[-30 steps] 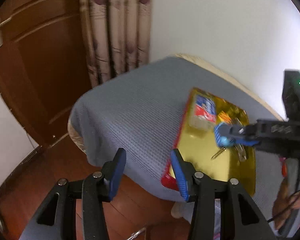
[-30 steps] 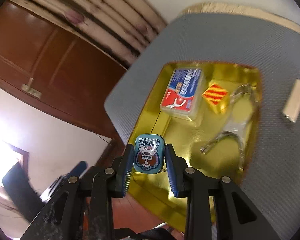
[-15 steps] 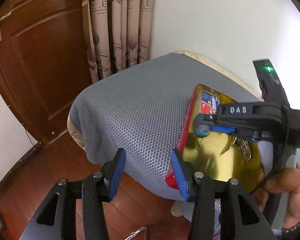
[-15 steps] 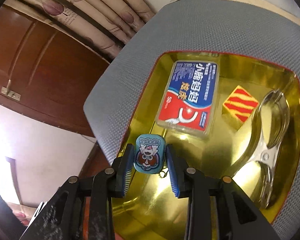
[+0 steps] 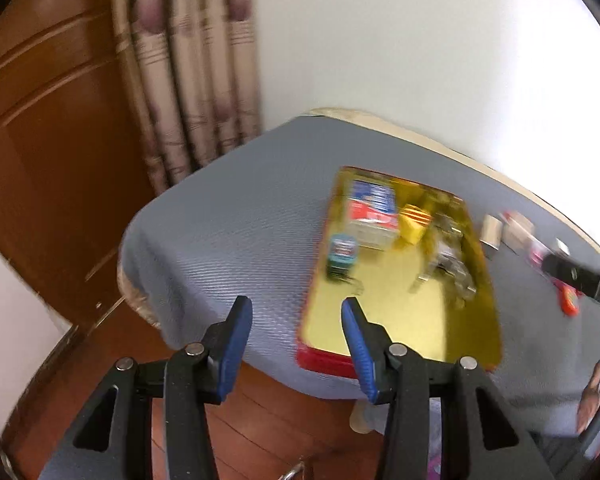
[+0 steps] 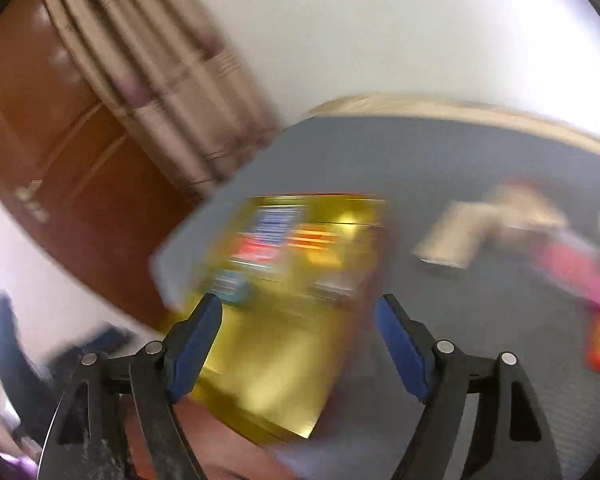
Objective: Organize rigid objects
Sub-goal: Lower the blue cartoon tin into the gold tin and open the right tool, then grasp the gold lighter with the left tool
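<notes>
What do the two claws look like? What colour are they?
Both look alike. The left claw and right claw each have black plastic arms with triangle-shaped holes, silver round bolts, and two fingers covered in blue ribbed pads.

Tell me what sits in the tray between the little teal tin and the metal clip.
Left wrist view: only bare gold floor of the tray lies between the teal tin and the metal clip; right wrist view is too blurred to tell.

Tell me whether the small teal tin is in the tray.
In: the teal tin lies inside the gold tray, near its left rim.
</notes>
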Available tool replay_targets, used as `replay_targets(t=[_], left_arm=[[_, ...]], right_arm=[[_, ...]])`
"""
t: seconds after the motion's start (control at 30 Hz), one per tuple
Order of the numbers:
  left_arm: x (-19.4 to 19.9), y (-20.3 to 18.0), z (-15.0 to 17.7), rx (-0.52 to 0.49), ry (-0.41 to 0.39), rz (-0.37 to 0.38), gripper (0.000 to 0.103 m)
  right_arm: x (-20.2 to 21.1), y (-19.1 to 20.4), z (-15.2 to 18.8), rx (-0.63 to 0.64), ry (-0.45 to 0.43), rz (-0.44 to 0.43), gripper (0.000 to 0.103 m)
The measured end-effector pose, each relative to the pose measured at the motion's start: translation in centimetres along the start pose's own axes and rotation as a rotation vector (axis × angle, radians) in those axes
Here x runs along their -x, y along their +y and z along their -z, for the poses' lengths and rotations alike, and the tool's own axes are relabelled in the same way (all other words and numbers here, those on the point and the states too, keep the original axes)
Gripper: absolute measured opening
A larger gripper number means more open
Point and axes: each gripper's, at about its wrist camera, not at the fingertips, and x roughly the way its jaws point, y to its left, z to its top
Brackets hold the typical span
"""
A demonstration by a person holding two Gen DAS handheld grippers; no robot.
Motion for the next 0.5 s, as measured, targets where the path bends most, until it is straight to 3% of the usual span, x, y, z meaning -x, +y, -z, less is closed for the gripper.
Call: replay_targets(t=[0.13,0.23,0.33,0.43,0.5], left_arm=[[0.3,-3.3,0.0,-0.115,0.018,0.109,0.047],[0.6,-6.9,-0.9,-0.213,0.023,0.204,0.047],[0.6,-11.9,-3.2,-0.346,0.001,0.3,0.048],[-0.7,-17.1,-5.6,-0.457,0.012,0.348,0.053],[-2.9,-20.1,-7.3,-0.489,0.061,0.393,0.053]], right_arm=[[4.5,-11.4,3.8,-0.043,0.017,0.358,0.078],[6.8,-18.0,5.9,-0.103,0.034,0.529,0.078],[8.5,-22.4,7.8,-0.197,0.019,0.556,0.078],[9.8,-25.0,9.1,-0.289,-0.032,0.5,0.082],[10.2,-24.9,8.9,-0.281,-0.067,0.468,0.096]])
